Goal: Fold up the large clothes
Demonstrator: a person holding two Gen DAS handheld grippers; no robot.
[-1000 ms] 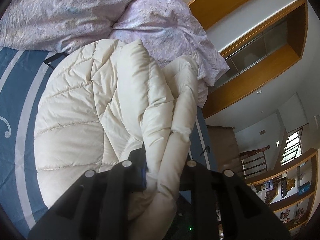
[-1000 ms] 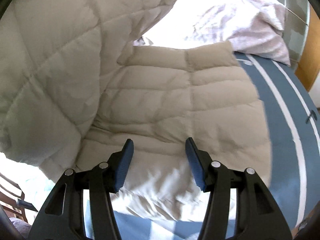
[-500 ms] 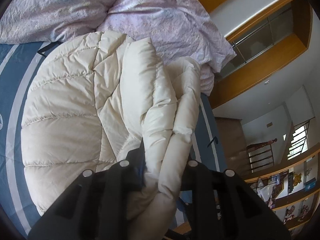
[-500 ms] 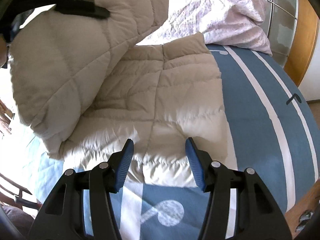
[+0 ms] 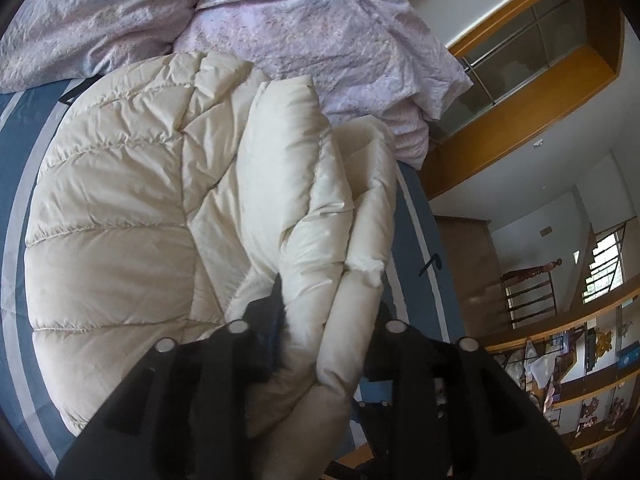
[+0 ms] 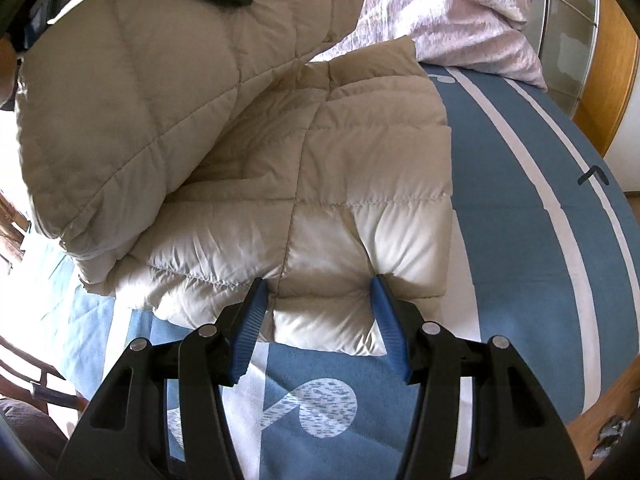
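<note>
A cream quilted down jacket [image 5: 120, 216] lay spread on the bed, over a blue bedspread with white stripes [image 6: 560, 184], filling the middle of both views. In the left wrist view the left tool [image 5: 320, 312] sat at the lower centre with a thick bunched fold of the jacket between its jaws; those jaws had just been opening, and whether the pads pressed on the fabric I could not tell, since the padding hid them. In the right wrist view that lifted fold hung over the flat part at the upper left. The right tool [image 6: 320, 296] stood with its blue pads [image 6: 248, 328] apart at the lower centre, their tips at the near hem of the jacket, gripping nothing. A crumpled lilac duvet [image 5: 320, 28] lay across the top of the frame, behind the jacket.
</note>
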